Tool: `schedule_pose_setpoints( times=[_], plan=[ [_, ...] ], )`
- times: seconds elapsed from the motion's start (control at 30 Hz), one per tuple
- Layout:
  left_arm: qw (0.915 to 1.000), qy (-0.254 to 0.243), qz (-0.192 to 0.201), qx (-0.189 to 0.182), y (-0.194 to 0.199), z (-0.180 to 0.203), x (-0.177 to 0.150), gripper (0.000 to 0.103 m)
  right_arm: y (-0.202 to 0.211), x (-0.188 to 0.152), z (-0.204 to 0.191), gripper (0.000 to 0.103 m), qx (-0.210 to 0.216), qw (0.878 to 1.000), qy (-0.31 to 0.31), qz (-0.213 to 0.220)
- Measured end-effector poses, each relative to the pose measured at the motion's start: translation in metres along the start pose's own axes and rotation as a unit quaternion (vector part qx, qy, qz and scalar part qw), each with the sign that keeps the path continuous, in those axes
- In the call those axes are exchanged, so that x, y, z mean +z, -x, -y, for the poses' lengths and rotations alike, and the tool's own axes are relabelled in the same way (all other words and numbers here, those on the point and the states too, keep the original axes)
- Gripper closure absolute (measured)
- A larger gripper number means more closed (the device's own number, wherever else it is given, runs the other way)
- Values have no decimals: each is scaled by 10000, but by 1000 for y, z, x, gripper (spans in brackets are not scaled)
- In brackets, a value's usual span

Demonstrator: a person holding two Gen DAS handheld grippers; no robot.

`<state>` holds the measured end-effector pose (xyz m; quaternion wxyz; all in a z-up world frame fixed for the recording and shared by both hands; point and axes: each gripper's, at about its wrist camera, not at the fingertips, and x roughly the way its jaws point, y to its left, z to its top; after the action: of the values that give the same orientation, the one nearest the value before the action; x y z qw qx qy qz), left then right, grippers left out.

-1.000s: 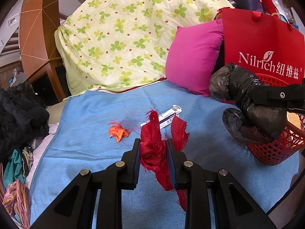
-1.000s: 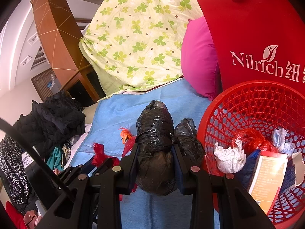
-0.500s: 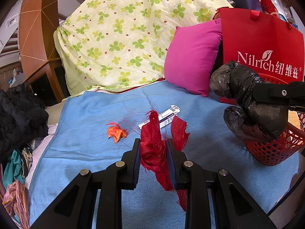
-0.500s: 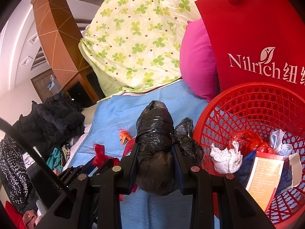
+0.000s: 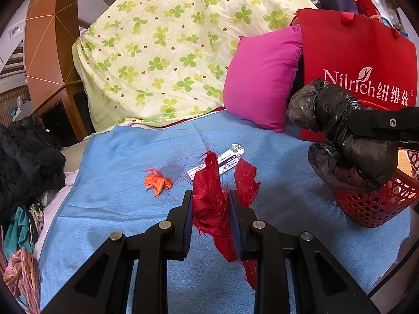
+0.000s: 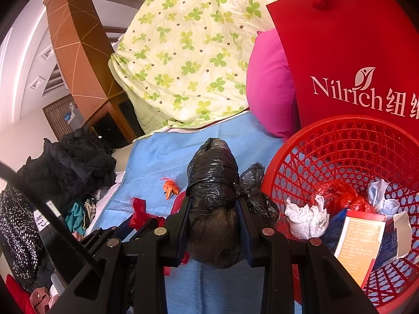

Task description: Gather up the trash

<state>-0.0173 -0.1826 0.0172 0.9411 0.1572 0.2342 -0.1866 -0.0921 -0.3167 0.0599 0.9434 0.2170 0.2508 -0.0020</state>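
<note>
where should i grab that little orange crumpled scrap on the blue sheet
Pinch the orange scrap across its bunched middle, coming down from above. It lies loose on the blue sheet, a small crumpled wad with thin frayed tips, so the thick centre probably gives the fingers the most to bite on. Both grippers are full now, so one must drop its load first.

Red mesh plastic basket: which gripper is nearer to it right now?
Right. The right gripper, shut on a crumpled black plastic bag, sits beside the red mesh plastic basket. The left gripper, clamping red frayed fabric, is farther off.
</note>
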Motion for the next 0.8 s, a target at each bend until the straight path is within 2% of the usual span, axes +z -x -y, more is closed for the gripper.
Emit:
schedule_pose_setpoints(
  times=[0.4,0.6,0.8],
  plan=[
    [10000,7,23,-8,0,4,-1,76,8,0,-2,68,87,9999,55,136],
    [9999,99,139,5,11,-1,7,76,25,2,3,68,142,9987,83,485],
    [9993,237,275,-115,35,1,26,76,47,8,26,68,141,9956,-267,887]
  ],
)
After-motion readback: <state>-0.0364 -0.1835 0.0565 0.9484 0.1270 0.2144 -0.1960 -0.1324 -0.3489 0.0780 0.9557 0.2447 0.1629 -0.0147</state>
